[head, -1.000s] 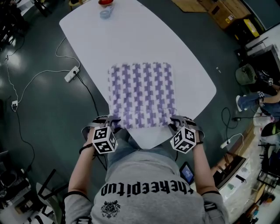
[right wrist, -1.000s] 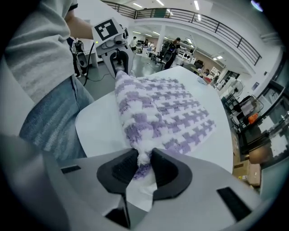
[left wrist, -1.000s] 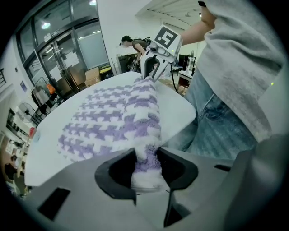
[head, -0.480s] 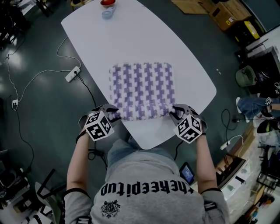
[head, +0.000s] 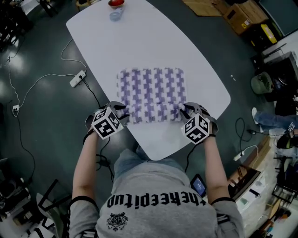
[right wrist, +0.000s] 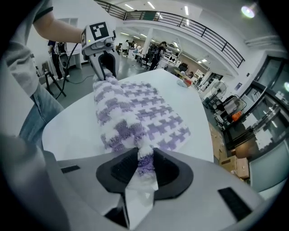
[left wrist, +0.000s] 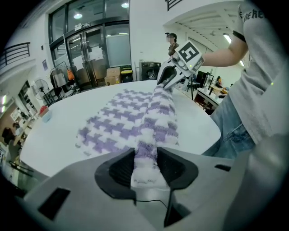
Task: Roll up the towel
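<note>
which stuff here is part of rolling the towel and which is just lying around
In the job: towel; left gripper, shut on its rolled edge; right gripper, jaws just opened a little, towel between them; table.
Lying about: red thing, blue thing at table's far end; power strip on floor.

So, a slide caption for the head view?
The left gripper and right gripper hold the towel's rolled near edge on the table; right jaws just opened slightly.

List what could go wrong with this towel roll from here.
The right tongs have just been opening with the towel edge between them, so that end may slip free. The left tongs pinch only a narrow strip of the edge, so the fold may roll unevenly.
</note>
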A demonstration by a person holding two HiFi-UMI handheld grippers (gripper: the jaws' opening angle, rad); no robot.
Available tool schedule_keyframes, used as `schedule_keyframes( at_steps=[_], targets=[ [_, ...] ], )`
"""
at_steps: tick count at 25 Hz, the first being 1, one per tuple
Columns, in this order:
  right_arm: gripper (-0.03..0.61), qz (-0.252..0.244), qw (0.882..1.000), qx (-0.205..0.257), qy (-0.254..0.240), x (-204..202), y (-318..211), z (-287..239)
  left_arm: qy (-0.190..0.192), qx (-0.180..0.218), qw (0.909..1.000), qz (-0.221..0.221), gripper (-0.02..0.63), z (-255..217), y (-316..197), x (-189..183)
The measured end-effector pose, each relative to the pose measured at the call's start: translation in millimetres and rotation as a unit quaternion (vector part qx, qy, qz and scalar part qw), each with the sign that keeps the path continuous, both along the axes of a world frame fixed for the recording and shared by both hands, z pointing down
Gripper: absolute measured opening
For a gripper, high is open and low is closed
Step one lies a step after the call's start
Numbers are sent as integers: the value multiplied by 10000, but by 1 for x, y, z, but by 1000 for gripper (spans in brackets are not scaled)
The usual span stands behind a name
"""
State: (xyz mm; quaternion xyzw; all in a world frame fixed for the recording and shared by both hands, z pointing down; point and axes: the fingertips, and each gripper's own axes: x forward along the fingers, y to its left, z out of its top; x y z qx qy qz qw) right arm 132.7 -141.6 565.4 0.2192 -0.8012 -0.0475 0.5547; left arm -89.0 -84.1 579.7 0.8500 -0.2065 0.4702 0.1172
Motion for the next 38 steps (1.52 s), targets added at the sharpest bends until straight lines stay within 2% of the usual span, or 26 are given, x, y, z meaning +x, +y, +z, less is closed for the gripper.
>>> schedule_keyframes(
  at_steps=[10,13,20,25,28,33,35,38],
  targets=[
    [95,-38,9995,-70,320,-5,-18,24,-172,-113,9996,-173,151,19,-24,-2],
    [95,31,9997,-39,223,-7,-20,18,-165,-25,9998,-93,152,14,-23,-2],
    [97,378,9969,249,-648,-3,-12,-30,61,638,9978,-144,161,-31,-18,-3],
    [100,166,9956,328,-861,-7,10,-47,-103,1310,9913,72,165,-61,-6,3],
    [130,-105,9971,259,-707,-10,29,-32,-364,1267,9907,337,192,-48,14,9],
    [197,-564,9983,172,-28,-6,40,12,-676,839,9926,558,239,-6,32,11],
    [210,-644,9976,155,188,-3,38,26,-849,735,9916,645,247,7,33,9],
    [210,-598,9968,335,410,0,31,37,-1129,808,9878,702,247,19,31,7]
  ],
)
